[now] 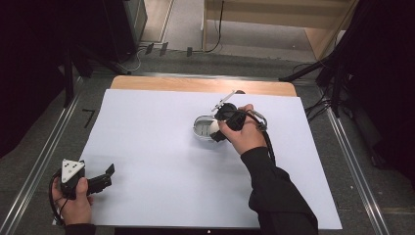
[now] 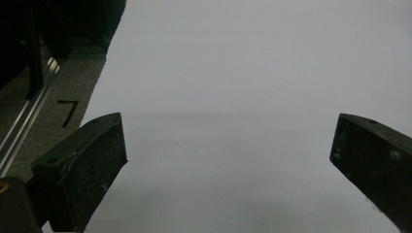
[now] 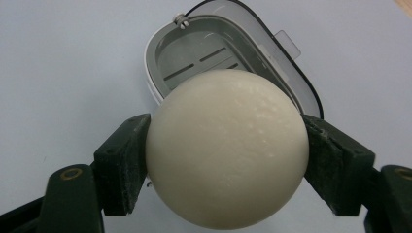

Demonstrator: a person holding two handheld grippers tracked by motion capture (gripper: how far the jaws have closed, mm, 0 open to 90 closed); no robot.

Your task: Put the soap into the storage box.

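Holding a smooth cream-white ball (image 3: pixel 227 148), rounded like a bar of soap, my right gripper (image 3: pixel 227 160) has its 2 black jaws clamped on the ball's 2 sides, pads pressed flat against it. In the high view that gripper (image 1: pixel 219 128) sits right of centre on the white sheet that covers the table (image 1: pixel 147 147), and the ball (image 1: pixel 214 127) shows as a pale spot at the near right rim of a small oval grey-and-white plastic dish (image 1: pixel 203 128) with a slotted floor. From the right gripper view the dish (image 3: pixel 218 53) lies just beyond the ball, open and with nothing in it, a clear tab standing off its far right edge.

My left gripper (image 1: pixel 100 180) rests at the near left corner of the sheet, jaws spread wide apart with nothing between them; its own view looks along bare white surface past the 2 pads (image 2: pixel 92 165).

As I judge it, the pick is done and the carry is nearly done: the ball is gripped and hangs at the dish's edge. What is left is to bring it over the slotted floor, lower it in, and let go. The left hand has no part yet.
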